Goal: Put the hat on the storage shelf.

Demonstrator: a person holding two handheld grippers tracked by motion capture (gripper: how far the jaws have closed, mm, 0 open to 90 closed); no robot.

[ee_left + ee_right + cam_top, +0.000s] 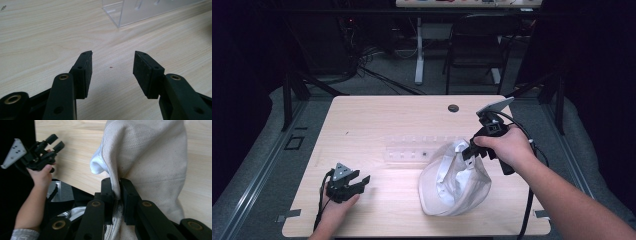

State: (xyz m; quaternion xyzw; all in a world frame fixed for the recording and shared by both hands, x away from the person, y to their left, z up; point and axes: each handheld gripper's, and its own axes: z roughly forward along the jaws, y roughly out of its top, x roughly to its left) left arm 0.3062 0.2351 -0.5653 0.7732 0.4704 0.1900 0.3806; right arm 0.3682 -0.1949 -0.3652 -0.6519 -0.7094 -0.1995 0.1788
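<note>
Left claw, jaws spread wide and holding nothing, rests low over the wooden surface; clear plastic tray at centre; right claw pinches a cream fabric item, possibly a cap, by its upper edge.

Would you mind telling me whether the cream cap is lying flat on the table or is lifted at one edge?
Lifted at one edge. The right hand-held gripper pinches the cream cap by its fabric, while its lower part rests on the table.
</note>
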